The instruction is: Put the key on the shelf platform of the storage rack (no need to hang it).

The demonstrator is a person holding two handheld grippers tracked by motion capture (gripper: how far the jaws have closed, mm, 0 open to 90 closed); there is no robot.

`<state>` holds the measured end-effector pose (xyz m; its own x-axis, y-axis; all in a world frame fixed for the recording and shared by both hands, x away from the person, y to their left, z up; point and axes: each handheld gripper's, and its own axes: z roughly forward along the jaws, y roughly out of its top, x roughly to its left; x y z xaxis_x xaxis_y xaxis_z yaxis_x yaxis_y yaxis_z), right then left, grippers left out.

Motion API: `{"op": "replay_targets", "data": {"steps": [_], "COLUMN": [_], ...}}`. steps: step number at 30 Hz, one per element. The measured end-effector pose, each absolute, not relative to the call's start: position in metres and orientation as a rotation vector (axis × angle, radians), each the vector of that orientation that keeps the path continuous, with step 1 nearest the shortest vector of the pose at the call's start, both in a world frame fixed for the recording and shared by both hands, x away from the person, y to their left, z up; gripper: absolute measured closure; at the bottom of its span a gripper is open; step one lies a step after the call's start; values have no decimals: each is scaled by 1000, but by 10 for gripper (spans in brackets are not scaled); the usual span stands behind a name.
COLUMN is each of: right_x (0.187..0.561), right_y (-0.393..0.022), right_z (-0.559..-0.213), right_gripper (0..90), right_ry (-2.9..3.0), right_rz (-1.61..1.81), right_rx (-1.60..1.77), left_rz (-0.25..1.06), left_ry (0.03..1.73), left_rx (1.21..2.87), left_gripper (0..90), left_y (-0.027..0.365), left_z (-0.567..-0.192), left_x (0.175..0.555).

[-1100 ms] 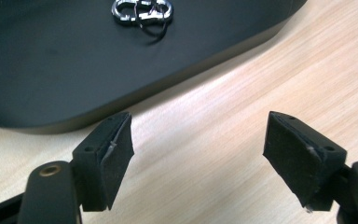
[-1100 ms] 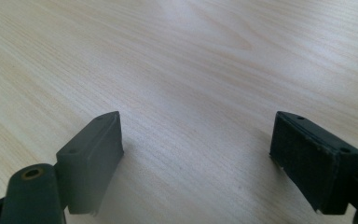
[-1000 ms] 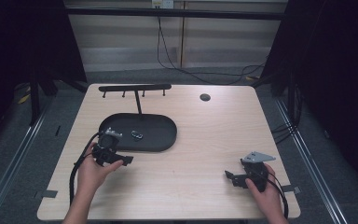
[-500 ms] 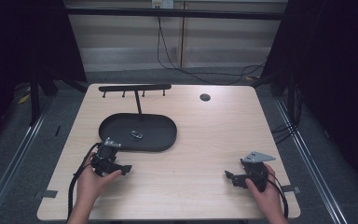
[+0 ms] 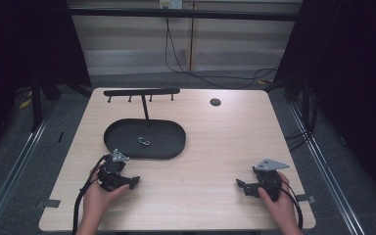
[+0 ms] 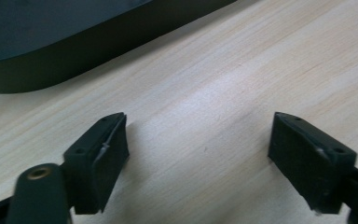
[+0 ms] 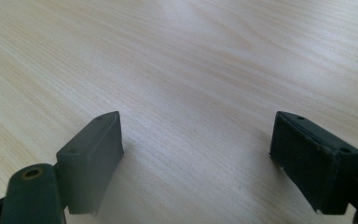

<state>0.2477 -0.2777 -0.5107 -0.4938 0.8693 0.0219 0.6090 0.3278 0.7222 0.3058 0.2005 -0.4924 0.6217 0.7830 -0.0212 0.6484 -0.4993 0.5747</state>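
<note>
A black oval tray lies on the wooden table, with a small metal ring-like piece inside it. A black T-shaped rack with small hooks stands at the tray's far side. My left gripper rests low on the table just in front of the tray, held by a hand, jaws wide open with bare wood between them; the tray's edge shows above. My right gripper sits near the table's front right, also open over bare wood.
A small dark round disc lies near the table's far right. The table's front edge is close behind both hands. Cables trail from both grippers off the front of the table.
My left gripper has drawn back from the tray's near rim toward the front edge and come down to the table. The right gripper has stayed put.
</note>
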Motion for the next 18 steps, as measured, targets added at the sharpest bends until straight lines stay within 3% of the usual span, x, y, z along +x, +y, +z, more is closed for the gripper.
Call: {"op": "replay_targets", "data": {"steps": [18], "right_x": [248], "right_y": [-278], "right_z": [-511], "right_gripper": [164], "right_ry": [2229], "right_rz": [969], "right_rx": [1312], "left_rz": [353], "left_ry": [1068], "left_rx": [2238], "left_gripper": [152], "left_y": [203], "left_z": [-499], "left_x": [300]}}
